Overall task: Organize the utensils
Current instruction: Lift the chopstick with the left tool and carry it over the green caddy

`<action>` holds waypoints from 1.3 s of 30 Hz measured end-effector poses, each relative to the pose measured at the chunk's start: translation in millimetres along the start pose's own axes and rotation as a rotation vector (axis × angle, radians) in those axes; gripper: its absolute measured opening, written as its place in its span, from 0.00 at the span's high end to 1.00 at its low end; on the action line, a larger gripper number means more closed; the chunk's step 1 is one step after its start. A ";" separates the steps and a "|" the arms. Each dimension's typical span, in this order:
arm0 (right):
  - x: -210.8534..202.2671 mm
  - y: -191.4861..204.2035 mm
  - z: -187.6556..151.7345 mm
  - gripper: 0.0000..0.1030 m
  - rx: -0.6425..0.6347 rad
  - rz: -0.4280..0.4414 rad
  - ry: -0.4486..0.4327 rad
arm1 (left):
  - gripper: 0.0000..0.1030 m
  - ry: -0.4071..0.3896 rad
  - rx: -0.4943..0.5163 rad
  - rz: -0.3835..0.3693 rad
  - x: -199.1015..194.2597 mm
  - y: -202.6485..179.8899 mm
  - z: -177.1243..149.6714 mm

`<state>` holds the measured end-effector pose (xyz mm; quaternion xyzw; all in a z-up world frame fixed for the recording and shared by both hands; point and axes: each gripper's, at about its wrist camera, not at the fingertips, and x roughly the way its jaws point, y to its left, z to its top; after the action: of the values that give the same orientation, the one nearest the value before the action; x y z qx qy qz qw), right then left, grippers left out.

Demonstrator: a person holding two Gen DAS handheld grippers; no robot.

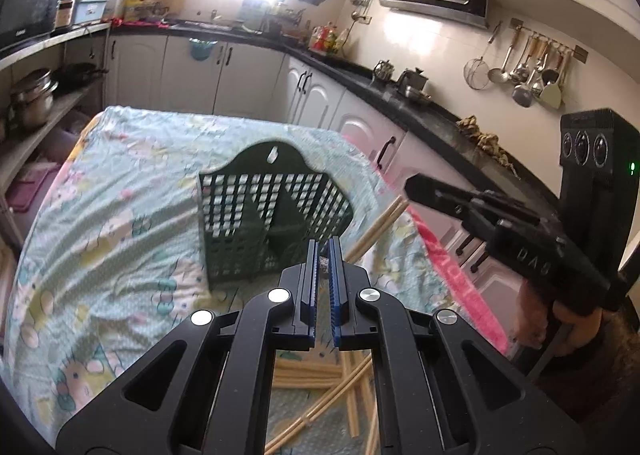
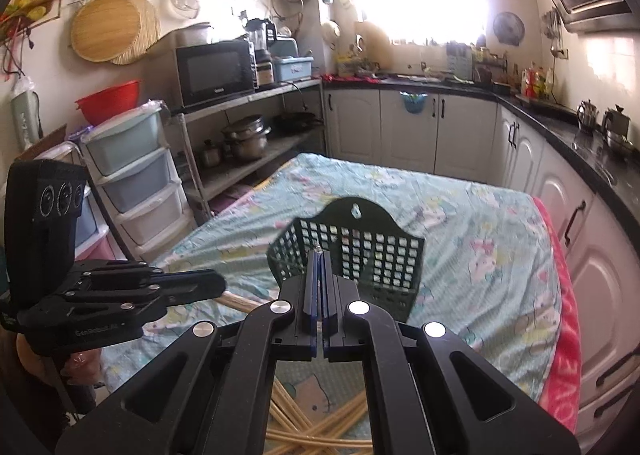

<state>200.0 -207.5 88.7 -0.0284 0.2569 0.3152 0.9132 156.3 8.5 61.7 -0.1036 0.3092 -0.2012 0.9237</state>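
A dark green lattice utensil basket (image 1: 272,215) stands upright on the patterned cloth; it also shows in the right wrist view (image 2: 352,251). Several wooden chopsticks (image 1: 320,387) lie in a loose pile on the cloth beneath my left gripper (image 1: 323,251), whose jaws stand nearly together with a narrow gap and nothing visible between them. My right gripper (image 2: 319,255) is shut, with a thin pale tip showing at its fingertips; in the left wrist view it (image 1: 412,185) holds two chopsticks (image 1: 376,229) slanting toward the basket. More chopsticks (image 2: 316,431) lie below it.
The cloth-covered table (image 2: 460,223) has a pink towel (image 2: 560,319) along its right edge. White cabinets under a black counter (image 1: 420,111) run behind and to the right. A shelf with pots (image 2: 244,139) and plastic drawers (image 2: 136,183) stand left.
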 end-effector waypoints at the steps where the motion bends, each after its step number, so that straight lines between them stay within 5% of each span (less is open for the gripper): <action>1: -2.8 1.0 4.2 0.99 -0.006 -0.002 -0.011 | 0.98 -0.008 0.013 -0.006 -2.5 -3.6 5.7; 21: -55.8 -14.1 105.2 0.99 -0.026 -0.033 -0.222 | 0.98 -0.126 0.108 -0.007 -44.7 -24.5 102.8; 39: -15.5 -25.5 119.6 0.99 0.033 -0.019 -0.184 | 0.98 -0.032 0.119 -0.010 -0.2 -12.2 132.9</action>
<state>258.6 -210.9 197.0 0.0132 0.1770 0.3033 0.9362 233.8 6.6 170.3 -0.0531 0.2814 -0.2222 0.9320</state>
